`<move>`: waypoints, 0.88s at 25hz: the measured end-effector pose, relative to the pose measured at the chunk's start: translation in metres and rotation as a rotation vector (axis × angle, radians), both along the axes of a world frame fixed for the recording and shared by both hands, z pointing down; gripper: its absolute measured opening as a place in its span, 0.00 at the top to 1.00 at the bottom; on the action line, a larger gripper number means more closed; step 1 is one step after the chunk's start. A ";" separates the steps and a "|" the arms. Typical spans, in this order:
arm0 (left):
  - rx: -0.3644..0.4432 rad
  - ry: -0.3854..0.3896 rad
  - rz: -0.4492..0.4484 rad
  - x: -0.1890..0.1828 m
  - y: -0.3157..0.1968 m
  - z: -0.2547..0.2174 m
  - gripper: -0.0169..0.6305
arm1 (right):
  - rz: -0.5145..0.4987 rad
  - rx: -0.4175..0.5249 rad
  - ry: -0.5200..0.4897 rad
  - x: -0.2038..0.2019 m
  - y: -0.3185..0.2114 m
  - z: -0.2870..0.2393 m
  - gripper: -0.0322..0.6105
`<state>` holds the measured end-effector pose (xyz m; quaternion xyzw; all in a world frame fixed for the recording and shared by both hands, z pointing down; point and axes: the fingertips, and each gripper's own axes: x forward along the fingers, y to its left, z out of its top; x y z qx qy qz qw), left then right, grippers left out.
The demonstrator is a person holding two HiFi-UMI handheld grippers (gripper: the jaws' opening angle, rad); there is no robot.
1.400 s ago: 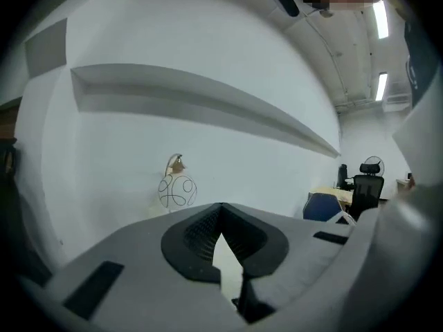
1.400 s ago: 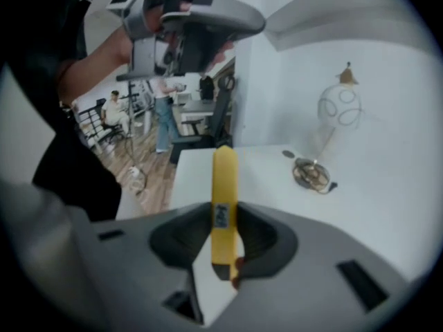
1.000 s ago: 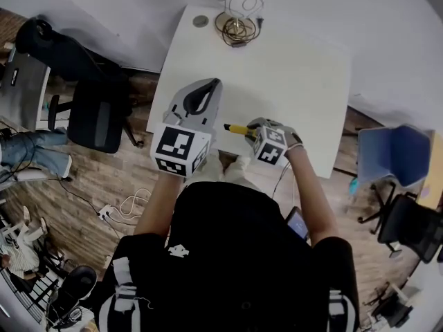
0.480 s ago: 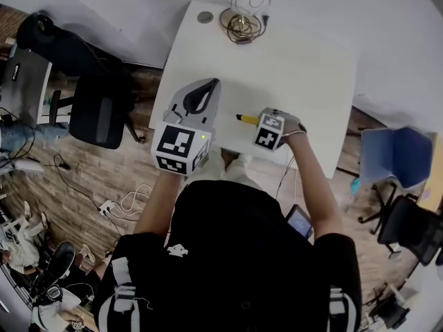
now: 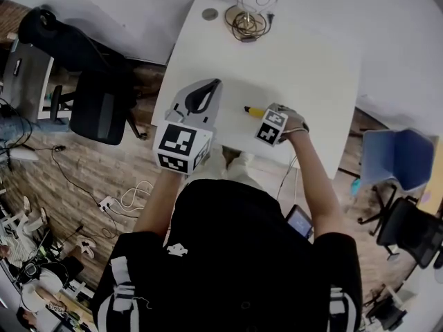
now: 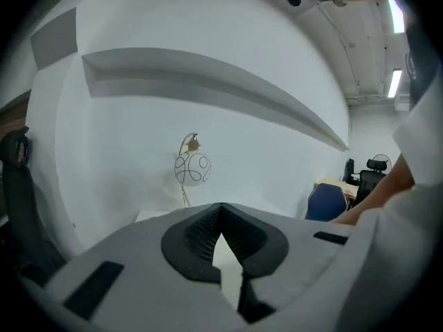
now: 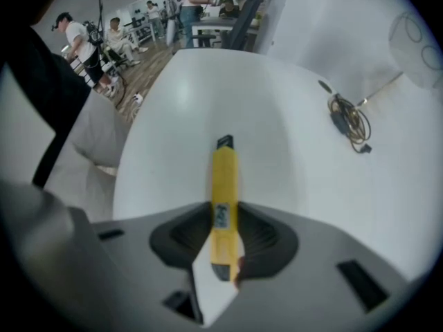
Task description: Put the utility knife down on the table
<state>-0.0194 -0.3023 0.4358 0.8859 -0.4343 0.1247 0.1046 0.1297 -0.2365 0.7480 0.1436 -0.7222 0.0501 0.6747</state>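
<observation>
Cable coil point(image 7: 349, 124) lies well beyond utility knife point(image 7: 223, 185).

A black shirt point(image 5: 239, 247) with white markings; grey left gripper point(image 5: 206, 87) and right gripper point(image 5: 266, 115) carry black-and-white marker cubes point(image 5: 181, 148).

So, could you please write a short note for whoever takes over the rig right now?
Left gripper: shut and empty, by the table's near edge.
Right gripper: shut on the yellow knife, which sticks out past the jaws over the table.
Done: the knife is gripped and over the table's near part.
Left: lower it, lay it flat on the table, open the gripper and draw back. Whether the knife already touches the table cannot be told.
</observation>
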 end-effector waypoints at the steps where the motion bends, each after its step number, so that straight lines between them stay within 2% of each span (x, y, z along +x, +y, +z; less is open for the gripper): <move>1: -0.001 0.000 0.000 0.000 0.000 0.000 0.95 | 0.004 -0.002 0.002 0.000 0.001 0.001 0.75; 11: -0.008 0.000 0.010 0.001 0.001 0.004 0.95 | 0.035 -0.017 -0.004 0.001 0.000 0.002 0.75; 22: -0.009 0.004 0.004 0.000 0.000 0.003 0.95 | 0.055 -0.022 -0.011 0.004 -0.002 0.001 0.70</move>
